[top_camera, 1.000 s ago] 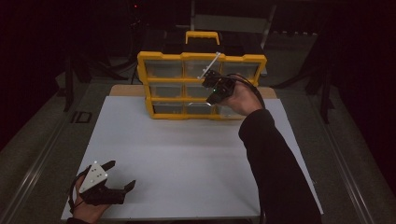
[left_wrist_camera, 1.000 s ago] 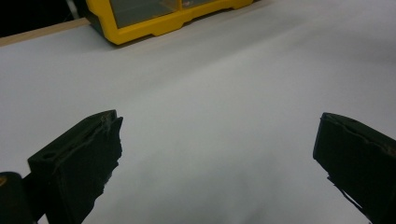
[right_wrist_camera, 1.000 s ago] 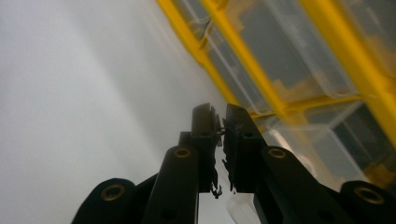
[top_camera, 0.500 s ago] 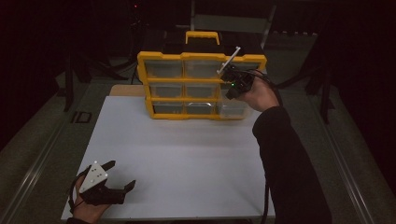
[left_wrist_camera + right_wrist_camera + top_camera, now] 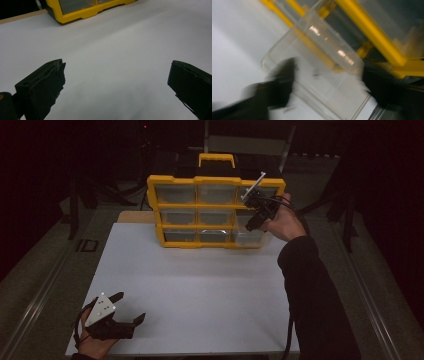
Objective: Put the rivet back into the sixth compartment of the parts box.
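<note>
Right gripper (image 5: 253,215), jaws apart, straddles clear drawer (image 5: 317,62) of far organiser (image 5: 200,182); square up first. Left gripper (image 5: 127,307) spread, idle.

Left hand (image 5: 92,340) sits low at the near left, gripping the left gripper (image 5: 131,311) from behind. Its jaws are spread wide and point forward and a bit right, grey plate on top. The right arm, in a dark sleeve (image 5: 307,290), reaches way out ahead with the right hand (image 5: 285,222) raised. The right gripper (image 5: 248,225) angles down and left from it, jaws apart; its own view's pretty blurry.
</note>
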{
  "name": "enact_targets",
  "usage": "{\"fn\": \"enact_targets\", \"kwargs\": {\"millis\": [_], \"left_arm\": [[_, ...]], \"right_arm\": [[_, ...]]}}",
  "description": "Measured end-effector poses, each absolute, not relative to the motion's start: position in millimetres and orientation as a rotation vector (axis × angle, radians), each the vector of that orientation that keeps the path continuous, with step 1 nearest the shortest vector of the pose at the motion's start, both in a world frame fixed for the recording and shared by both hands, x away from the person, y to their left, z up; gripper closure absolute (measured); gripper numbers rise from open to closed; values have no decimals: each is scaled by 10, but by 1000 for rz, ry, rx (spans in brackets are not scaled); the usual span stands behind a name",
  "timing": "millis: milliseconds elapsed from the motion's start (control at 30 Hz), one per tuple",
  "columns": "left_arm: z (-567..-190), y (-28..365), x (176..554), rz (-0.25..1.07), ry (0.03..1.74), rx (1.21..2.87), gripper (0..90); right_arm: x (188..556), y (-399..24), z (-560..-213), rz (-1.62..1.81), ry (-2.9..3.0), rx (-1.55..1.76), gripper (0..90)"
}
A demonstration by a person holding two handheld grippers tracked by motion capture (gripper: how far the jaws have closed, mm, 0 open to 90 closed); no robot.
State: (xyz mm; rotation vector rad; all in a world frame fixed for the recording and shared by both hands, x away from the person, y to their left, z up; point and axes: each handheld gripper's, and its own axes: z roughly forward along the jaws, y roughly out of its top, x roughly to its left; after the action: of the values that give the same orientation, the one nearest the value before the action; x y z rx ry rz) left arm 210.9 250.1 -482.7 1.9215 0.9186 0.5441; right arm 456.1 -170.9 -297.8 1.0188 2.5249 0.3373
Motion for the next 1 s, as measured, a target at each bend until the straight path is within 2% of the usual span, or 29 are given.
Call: {"fn": "enact_targets", "kwargs": {"millis": [33, 67, 600, 1000], "left_arm": [[-4829, 2501, 2111, 543, 919, 1921, 18], [-4829, 2501, 2111, 543, 919, 1921, 17], [-4827, 2505, 2111, 545, 918, 1920, 17], [-4828, 2496, 2123, 542, 913, 1920, 17]], "right_arm": [[4555, -1699, -2974, 343, 2509, 1011, 153], [4547, -1685, -2974, 347, 2507, 1004, 139], [4478, -1451, -2957, 485, 2546, 896, 126], [4363, -1086, -3065, 645, 2644, 746, 142]]}}
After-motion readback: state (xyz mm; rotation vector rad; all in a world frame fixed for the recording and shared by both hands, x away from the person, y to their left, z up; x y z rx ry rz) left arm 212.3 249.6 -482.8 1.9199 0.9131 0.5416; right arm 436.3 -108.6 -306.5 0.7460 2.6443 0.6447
